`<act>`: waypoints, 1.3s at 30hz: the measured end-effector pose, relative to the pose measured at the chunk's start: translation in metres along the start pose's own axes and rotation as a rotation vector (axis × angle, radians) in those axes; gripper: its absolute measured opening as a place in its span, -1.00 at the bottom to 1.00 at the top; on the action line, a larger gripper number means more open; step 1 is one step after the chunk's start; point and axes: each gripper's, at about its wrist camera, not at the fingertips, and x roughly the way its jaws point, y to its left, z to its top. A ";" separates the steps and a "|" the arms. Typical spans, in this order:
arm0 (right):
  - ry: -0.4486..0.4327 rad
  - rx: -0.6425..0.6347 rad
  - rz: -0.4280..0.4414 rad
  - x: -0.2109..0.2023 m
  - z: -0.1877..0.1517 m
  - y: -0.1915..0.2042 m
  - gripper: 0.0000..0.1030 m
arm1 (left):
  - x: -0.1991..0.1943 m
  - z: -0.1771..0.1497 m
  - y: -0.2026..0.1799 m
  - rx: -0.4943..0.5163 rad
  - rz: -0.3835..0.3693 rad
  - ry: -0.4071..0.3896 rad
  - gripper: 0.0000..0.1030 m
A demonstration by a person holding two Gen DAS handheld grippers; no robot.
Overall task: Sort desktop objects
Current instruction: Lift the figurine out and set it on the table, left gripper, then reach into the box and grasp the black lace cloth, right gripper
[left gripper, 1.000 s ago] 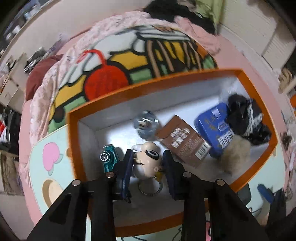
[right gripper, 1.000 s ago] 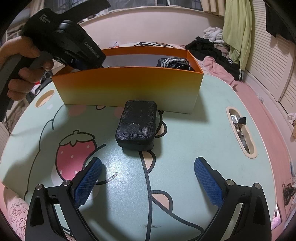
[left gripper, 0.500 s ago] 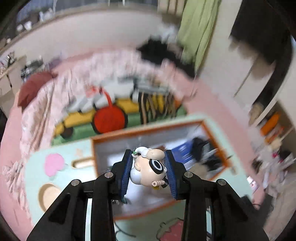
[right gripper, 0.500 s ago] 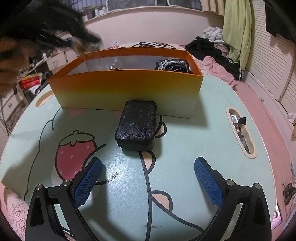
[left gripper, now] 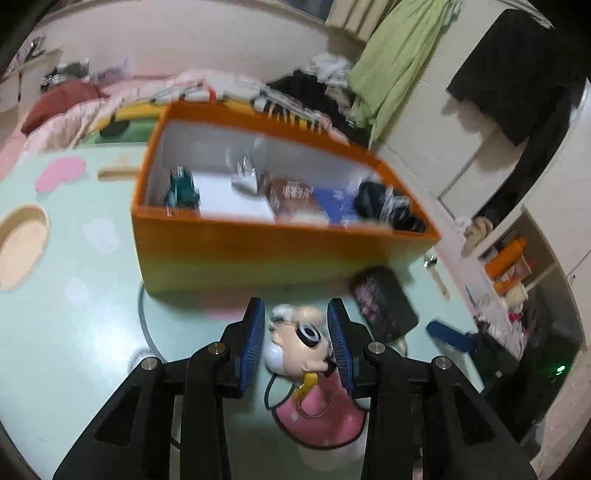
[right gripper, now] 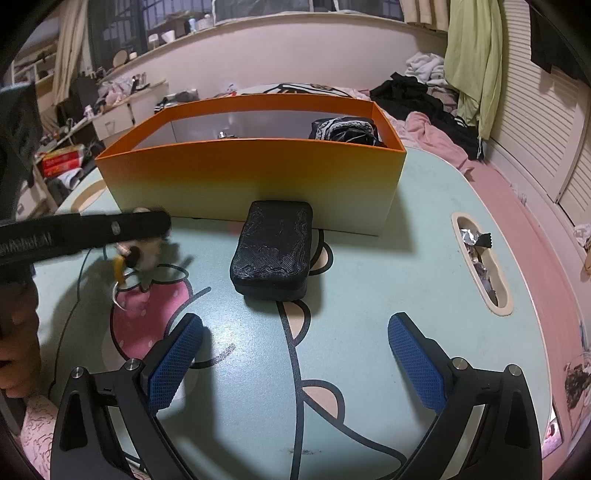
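A cluttered bedroom under dim indoor light

A pale curved wall [right gripper: 295,48] runs behind the scene, topped by a ledge with small items and dark window panes [right gripper: 173,14] above. A green garment [right gripper: 472,62] hangs beside white louvered doors [right gripper: 546,122]. Dark and pink clothes [right gripper: 424,107] lie heaped on the pink bedding [left gripper: 66,118]. Crowded white shelves [right gripper: 122,107] stand at left, and an open shelf unit [left gripper: 517,266] holds orange things.

A green garment [right gripper: 471,62] hangs by the shutters (clothes [right gripper: 413,96] heaped below).
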 end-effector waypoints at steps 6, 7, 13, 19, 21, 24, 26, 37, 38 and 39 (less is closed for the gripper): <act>0.000 0.000 0.000 0.000 0.000 -0.001 0.95 | -0.024 -0.012 0.007 0.006 0.078 -0.088 0.61; 0.000 0.000 0.000 0.000 0.000 0.000 0.95 | -0.023 -0.016 0.006 0.030 0.096 -0.042 0.61; -0.001 -0.004 -0.002 0.002 0.001 0.000 0.95 | -0.017 -0.083 -0.009 0.258 0.316 0.012 0.79; 0.000 -0.002 -0.003 0.004 0.002 0.001 0.96 | -0.004 -0.079 -0.011 0.259 0.360 0.019 0.99; -0.001 -0.003 -0.007 0.004 0.002 0.002 0.96 | -0.002 -0.083 -0.006 0.259 0.364 0.014 0.99; -0.002 -0.004 -0.008 0.005 0.002 0.003 0.96 | 0.000 -0.085 -0.004 0.258 0.363 0.014 0.99; -0.002 -0.005 -0.007 0.005 0.001 0.002 0.96 | 0.002 -0.084 -0.003 0.256 0.362 0.014 0.99; -0.045 0.008 0.070 -0.022 0.003 -0.005 0.95 | -0.002 -0.099 0.002 0.262 0.338 0.006 0.99; -0.055 0.015 0.088 -0.030 0.010 -0.010 0.89 | -0.002 -0.099 0.002 0.262 0.337 0.004 0.99; -0.073 0.025 0.095 -0.037 0.017 -0.014 0.67 | -0.002 -0.099 0.003 0.262 0.337 0.004 0.99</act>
